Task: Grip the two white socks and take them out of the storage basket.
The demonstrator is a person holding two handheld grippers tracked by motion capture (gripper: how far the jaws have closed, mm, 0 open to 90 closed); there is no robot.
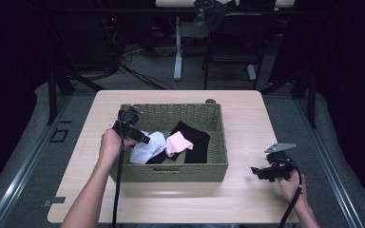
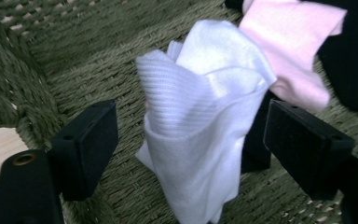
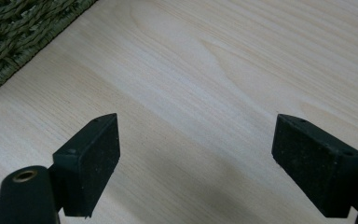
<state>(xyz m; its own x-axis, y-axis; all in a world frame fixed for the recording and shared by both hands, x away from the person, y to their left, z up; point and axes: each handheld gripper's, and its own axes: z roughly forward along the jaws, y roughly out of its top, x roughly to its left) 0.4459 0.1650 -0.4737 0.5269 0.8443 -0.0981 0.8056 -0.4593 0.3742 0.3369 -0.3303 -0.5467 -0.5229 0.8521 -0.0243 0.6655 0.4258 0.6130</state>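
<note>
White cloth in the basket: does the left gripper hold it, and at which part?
Not yet held. The left gripper has its jaws on both sides of the white cloth's raised fold, without pressing it.

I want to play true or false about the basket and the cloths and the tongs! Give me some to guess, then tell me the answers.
1. The white ribbed cloth lies inside the green woven basket. True.
2. The left tongs squeeze the white cloth tight. False: the cloth stands between the open jaws, and a gap shows on the left side.
3. The right tongs hold a pink cloth. False: they are open with nothing in them, over the pale wooden table.
4. The soft pink cloth lies partly on a black cloth in the basket. True.
5. The basket sits on the floor. False: it sits on the table.
</note>
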